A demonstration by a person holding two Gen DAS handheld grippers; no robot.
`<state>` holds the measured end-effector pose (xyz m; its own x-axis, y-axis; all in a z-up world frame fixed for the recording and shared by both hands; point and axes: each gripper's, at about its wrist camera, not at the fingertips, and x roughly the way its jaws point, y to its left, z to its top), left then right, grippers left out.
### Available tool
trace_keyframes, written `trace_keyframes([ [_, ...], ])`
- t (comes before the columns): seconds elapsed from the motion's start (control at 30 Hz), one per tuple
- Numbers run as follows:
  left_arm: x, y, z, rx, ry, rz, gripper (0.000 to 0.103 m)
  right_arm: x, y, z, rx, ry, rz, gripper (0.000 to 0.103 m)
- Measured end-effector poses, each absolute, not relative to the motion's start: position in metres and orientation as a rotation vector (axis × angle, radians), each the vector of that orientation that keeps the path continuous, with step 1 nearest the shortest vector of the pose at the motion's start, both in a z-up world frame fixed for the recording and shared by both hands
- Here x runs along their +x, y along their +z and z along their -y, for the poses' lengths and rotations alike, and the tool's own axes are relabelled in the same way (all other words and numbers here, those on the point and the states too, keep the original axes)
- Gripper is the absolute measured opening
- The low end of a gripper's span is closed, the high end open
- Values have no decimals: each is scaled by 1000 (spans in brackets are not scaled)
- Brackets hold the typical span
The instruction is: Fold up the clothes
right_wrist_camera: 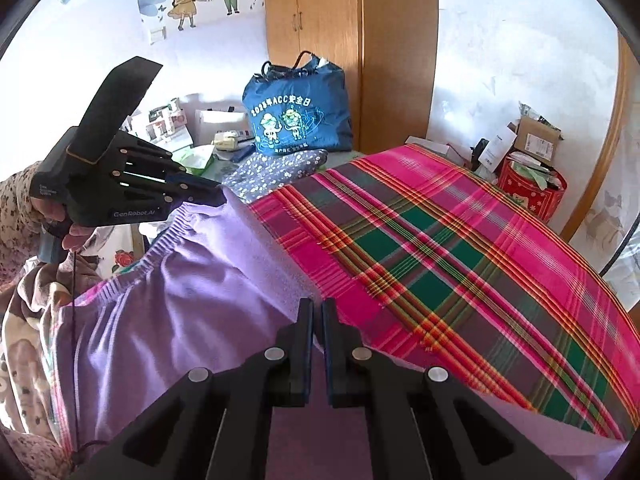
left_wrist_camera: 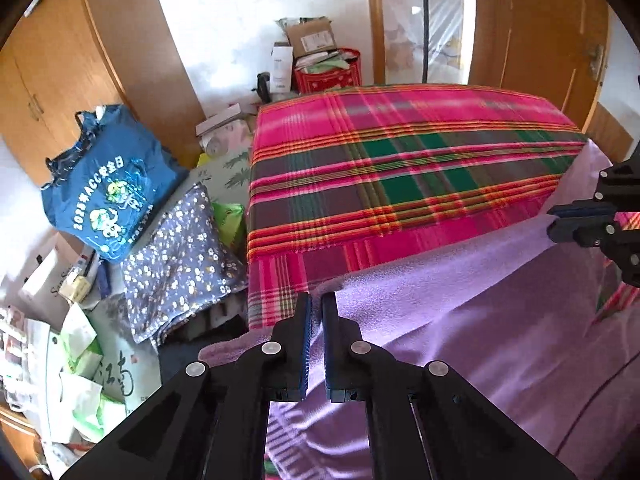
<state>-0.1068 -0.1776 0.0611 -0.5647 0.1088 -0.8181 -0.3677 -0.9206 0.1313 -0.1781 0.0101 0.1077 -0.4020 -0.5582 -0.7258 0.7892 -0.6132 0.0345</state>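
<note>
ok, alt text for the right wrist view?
The right hand-held gripper is shut on the edge of a purple garment over a bed with a pink-and-green plaid cover. At left, the left hand-held gripper pinches its elastic waistband.

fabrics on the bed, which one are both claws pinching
The plain lilac garment with the gathered elastic waistband. The plaid sheet lies flat beneath it and the floral cloth sits untouched by the blue bag.

Both wrist views look steeply down, close over the plaid bedspread [left_wrist_camera: 400,168].
</note>
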Motion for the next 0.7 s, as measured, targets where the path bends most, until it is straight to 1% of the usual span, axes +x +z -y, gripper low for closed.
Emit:
trace_keyframes([
  [0.13,-86,70,175,-1270,2538,-436,5,-157,118,-15,894,-2081,-398,5],
  [0.7,-9,96,195,-1201,2623,-387,5,-68,149,-20,807,-2106,-422,5],
])
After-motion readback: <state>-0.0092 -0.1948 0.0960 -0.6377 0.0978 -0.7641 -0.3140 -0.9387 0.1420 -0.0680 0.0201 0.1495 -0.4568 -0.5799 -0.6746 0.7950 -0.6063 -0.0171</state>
